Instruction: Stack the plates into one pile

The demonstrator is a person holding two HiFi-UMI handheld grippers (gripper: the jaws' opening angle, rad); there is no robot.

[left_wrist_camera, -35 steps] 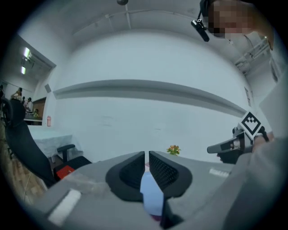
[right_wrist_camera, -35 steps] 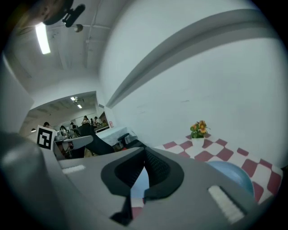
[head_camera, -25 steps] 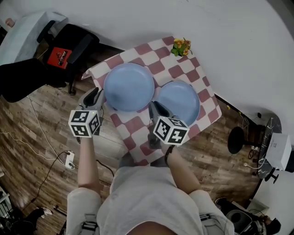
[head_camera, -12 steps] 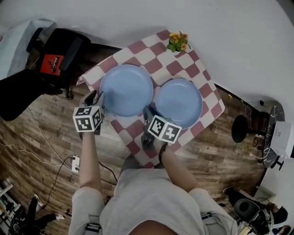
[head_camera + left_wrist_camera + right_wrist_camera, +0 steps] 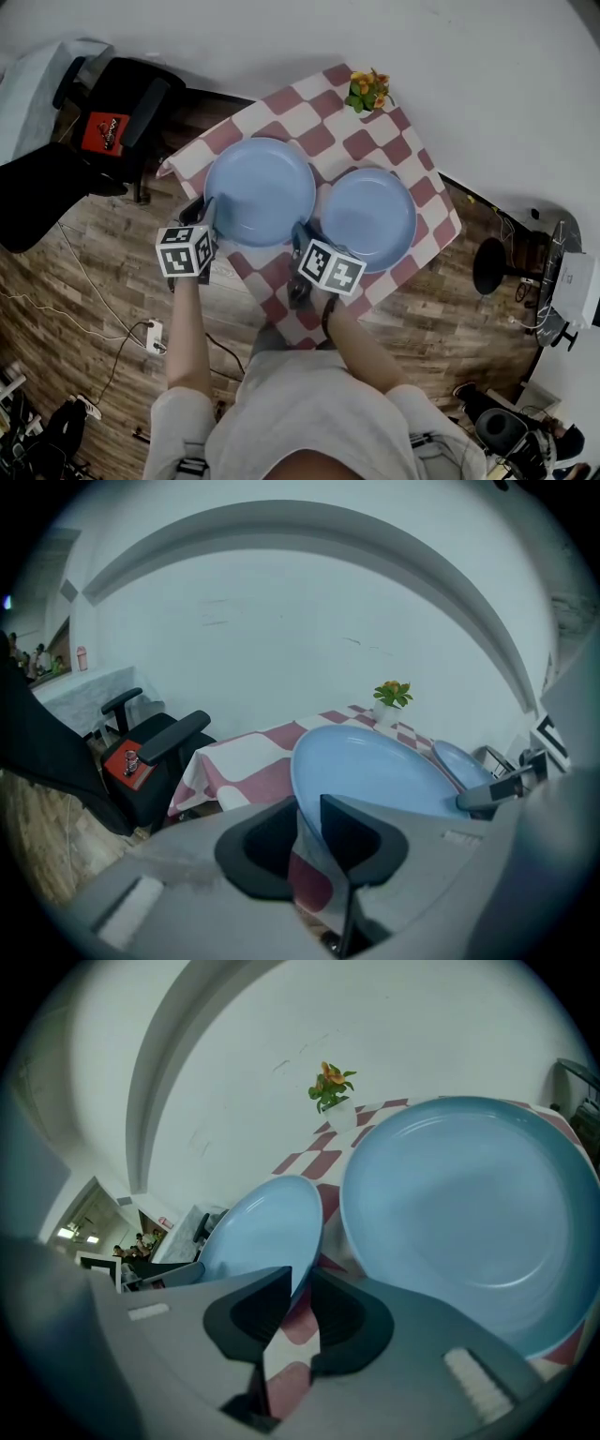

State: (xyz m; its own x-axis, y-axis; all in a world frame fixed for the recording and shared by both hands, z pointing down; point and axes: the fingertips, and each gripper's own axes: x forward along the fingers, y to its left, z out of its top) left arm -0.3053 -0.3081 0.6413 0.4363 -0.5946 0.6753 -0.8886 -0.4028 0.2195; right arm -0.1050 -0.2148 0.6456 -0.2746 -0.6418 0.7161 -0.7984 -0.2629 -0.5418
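1. On the desk (image 5: 323,141), which a red-and-white checked cloth (image 5: 412,178) covers, two blue plates lie flat and unstacked. The left plate (image 5: 260,190) and the right plate (image 5: 368,214) sit just beside each other, with a strip of cloth showing between their rims.
2. At the desk's far corner stands a small potted plant (image 5: 367,91) with orange flowers, apart from both plates.
3. The left gripper (image 5: 202,208) is at the left plate's near-left rim. Its jaws have just been closing. The rim runs between them, one jaw outside the plate and one over it, but a gap shows beside the rim, so they are not clenched on it.
4. The right gripper (image 5: 302,232) is at the same plate's near-right rim, down between the two plates. Its jaws have also just been closing. The rim is between them and cloth shows through the gap, so they are released rather than grasping.
5. Left of the desk, a black office chair (image 5: 122,94) stands on the wooden floor (image 5: 84,281).
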